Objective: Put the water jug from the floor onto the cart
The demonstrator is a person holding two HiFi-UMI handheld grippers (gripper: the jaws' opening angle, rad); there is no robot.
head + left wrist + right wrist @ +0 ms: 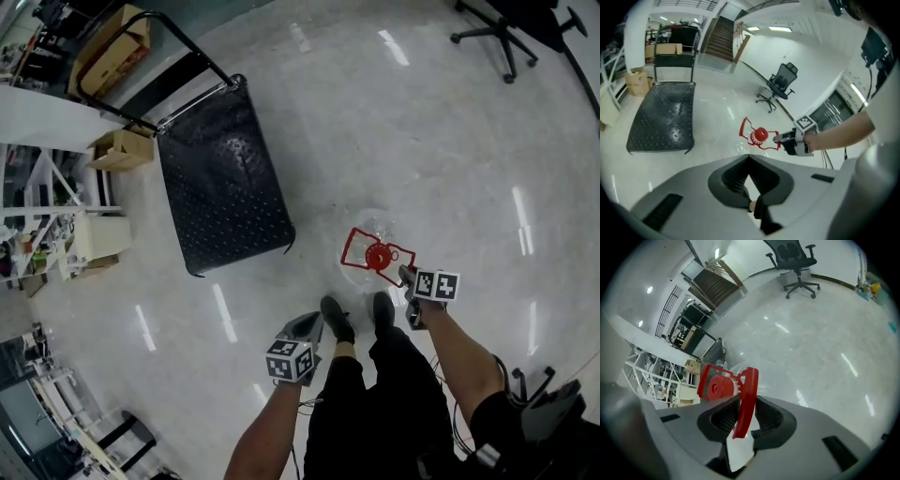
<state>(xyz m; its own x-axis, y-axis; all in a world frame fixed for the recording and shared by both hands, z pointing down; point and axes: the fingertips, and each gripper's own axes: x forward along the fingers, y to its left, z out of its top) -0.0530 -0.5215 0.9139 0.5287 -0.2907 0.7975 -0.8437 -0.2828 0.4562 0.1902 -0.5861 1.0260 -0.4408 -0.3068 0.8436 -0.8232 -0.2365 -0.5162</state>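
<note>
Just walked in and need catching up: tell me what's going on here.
A person stands over a clear water jug on the floor. The right gripper is closed on its red handle; the left gripper hangs shut and empty. The jug looks not yet lifted, and the black cart stands close by.

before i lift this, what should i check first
1. Grip: ok. The red plastic carry handle of the clear water jug sits between the right gripper jaws, pads against it.
2. Second hold: not ok. The left gripper is shut, empty and apart from the jug.
3. Seal: ok, the round red cap is on.
4. Landing spot: ok, the black flat platform cart has a bare deck.
5. Path: ok, no obstacle on the glossy floor between them.
6. Jug's fill and weight: cannot tell.
</note>
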